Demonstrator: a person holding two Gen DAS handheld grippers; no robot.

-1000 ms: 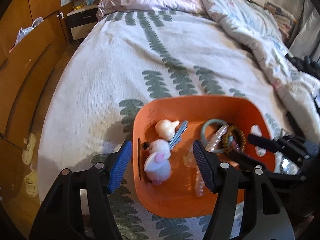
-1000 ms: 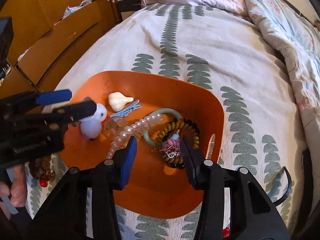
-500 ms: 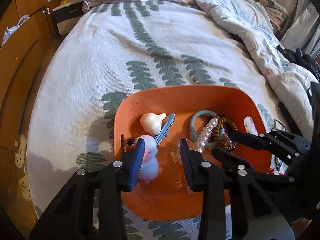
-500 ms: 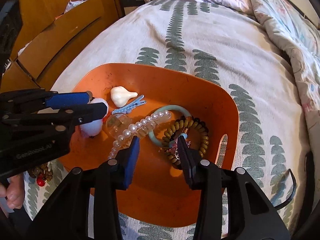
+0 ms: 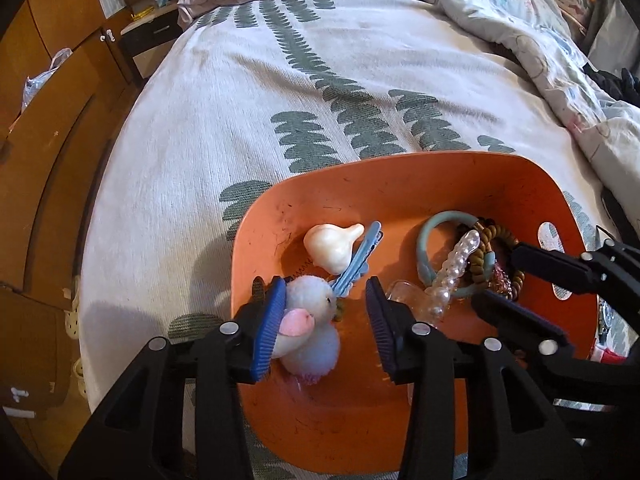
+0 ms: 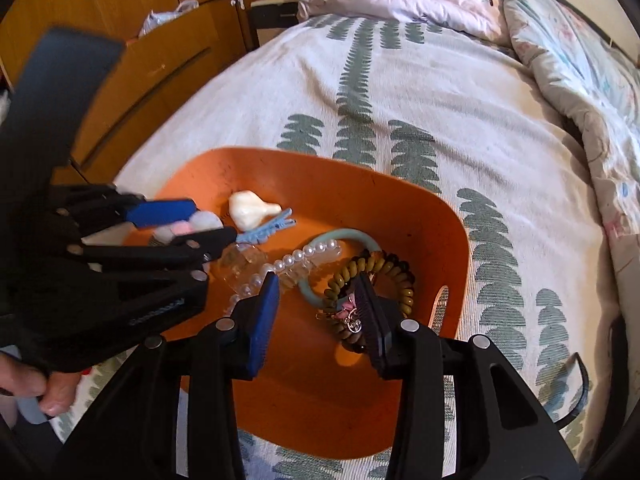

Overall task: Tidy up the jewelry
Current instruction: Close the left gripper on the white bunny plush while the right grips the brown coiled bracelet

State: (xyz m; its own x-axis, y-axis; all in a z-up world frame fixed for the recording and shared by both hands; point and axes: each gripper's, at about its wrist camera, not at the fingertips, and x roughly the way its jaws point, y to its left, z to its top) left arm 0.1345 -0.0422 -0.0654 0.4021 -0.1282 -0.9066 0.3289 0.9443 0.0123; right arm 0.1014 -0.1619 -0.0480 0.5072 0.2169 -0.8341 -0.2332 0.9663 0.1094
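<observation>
Most of the sorting looks done: the orange tray (image 5: 400,184) on the bed (image 5: 240,100) already holds a cream shell-shaped piece (image 5: 332,246), a blue hair clip (image 5: 356,258), a pearl strand (image 5: 452,272), a teal ring (image 5: 430,248) and a brown coil hair tie (image 6: 380,276). At the near left of the tray lies a fluffy white pom-pom (image 5: 310,320). The left gripper (image 5: 326,320) straddles it, jaws partly apart and opening, the left pad against the fluff, the right pad clear. The right gripper (image 6: 316,316) hangs partly open over the coil tie at the tray's right, gripping nothing, its right pad beside the tie.
</observation>
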